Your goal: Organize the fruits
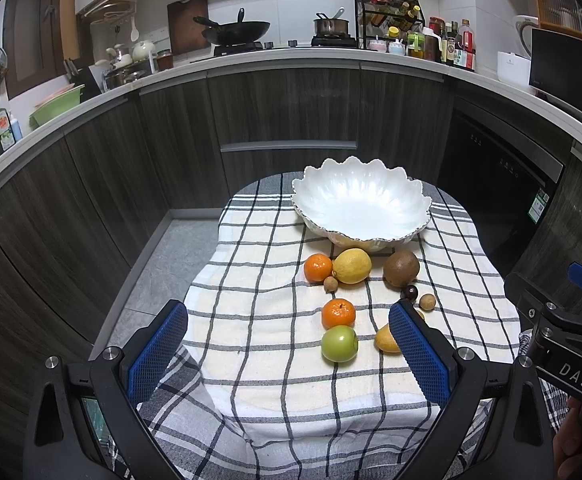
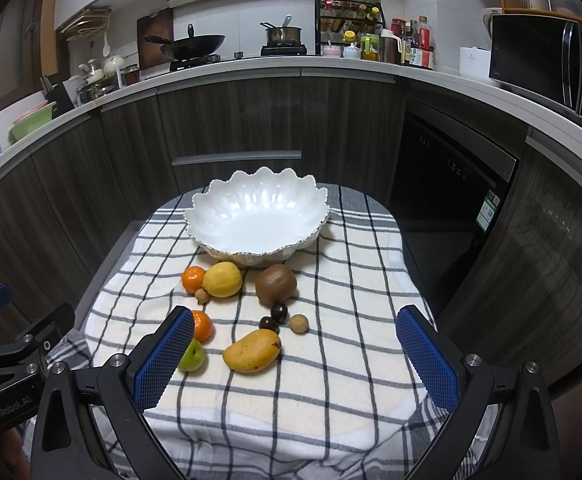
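Note:
A white scalloped bowl [image 1: 361, 204] [image 2: 257, 218] stands at the far end of a checked cloth and holds nothing. In front of it lie a lemon [image 1: 351, 265] [image 2: 222, 279], two oranges [image 1: 317, 267] [image 1: 338, 313], a kiwi [image 1: 401, 268] [image 2: 276, 283], a green apple [image 1: 339, 343] [image 2: 191, 355], a mango [image 2: 252, 350] [image 1: 386, 338], two dark plums [image 2: 279, 312] and two small brown longans [image 2: 299, 323]. My left gripper [image 1: 289, 320] hovers open near the cloth's front edge, with nothing between its fingers. My right gripper [image 2: 295, 328] is open too, the mango lying between its fingers further ahead.
The checked cloth [image 1: 275, 392] covers a small table in a kitchen. Dark cabinets [image 1: 291, 112] and a dishwasher [image 2: 451, 184] curve around behind it. The counter carries a wok [image 1: 237, 30], a pot [image 1: 331, 26] and a bottle rack [image 1: 395, 20]. A microwave [image 2: 547, 64] sits at right.

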Demonstrator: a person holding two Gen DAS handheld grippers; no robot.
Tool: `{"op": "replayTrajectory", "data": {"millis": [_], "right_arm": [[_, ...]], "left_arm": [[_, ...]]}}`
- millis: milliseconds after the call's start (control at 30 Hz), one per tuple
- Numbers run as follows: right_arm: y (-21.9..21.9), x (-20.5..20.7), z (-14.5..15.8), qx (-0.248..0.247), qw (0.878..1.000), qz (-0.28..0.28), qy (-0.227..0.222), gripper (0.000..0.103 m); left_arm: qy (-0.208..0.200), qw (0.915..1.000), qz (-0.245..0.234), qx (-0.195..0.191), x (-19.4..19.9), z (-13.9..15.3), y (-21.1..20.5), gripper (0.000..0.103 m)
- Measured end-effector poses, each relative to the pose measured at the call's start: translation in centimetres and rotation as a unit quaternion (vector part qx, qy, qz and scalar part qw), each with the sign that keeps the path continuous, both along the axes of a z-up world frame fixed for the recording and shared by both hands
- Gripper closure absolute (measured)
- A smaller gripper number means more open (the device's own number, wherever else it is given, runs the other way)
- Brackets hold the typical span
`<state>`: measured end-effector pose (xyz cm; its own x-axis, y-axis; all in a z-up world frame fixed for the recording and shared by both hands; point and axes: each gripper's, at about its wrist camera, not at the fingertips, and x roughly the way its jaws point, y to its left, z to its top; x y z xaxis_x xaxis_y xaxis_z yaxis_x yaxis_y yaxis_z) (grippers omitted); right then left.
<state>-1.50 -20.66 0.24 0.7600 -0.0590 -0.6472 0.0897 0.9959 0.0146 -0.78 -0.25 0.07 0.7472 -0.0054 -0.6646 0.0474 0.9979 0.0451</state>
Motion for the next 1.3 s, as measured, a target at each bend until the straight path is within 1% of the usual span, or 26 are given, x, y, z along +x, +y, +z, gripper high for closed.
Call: {"op": "replayTrajectory", "data": {"millis": [500, 767, 867, 1067, 1167, 1300], "right_arm": [[0.0, 0.1, 0.0, 0.001, 1.0, -0.001, 0.001, 0.001], [-0.3, 0.7, -0.9, 0.001, 1.0, 0.0, 0.007, 0.001], [-0.5, 1.1, -1.5, 0.002, 1.0, 0.002, 0.011, 0.001], [-0.7, 2.5, -2.7, -0.001, 1.0, -0.001, 0.026, 0.001], [-0.7, 3.2, -3.5, -0.006, 0.999, -0.004, 0.035, 0.001], [-0.9, 4.0, -4.6, -0.008, 0.999, -0.006, 0.047, 0.001]], "left_arm": [[-0.001, 1.0, -0.002, 0.0, -0.2, 0.4, 0.0, 0.001], [0.006, 0.9999, -0.011, 0.002, -0.6, -0.6, -0.3, 0.001], [0.01, 0.9998, -0.013, 0.007, 0.0, -1.1, -0.4, 0.001], [0.029, 0.9991, -0.026, 0.015, 1.9, -2.4, -0.7, 0.001], [0.038, 0.9985, -0.034, 0.018, 2.6, -3.2, -0.9, 0.004], [0.064, 0.9966, -0.05, 0.017, 3.7, -4.7, -1.3, 0.004]]}}
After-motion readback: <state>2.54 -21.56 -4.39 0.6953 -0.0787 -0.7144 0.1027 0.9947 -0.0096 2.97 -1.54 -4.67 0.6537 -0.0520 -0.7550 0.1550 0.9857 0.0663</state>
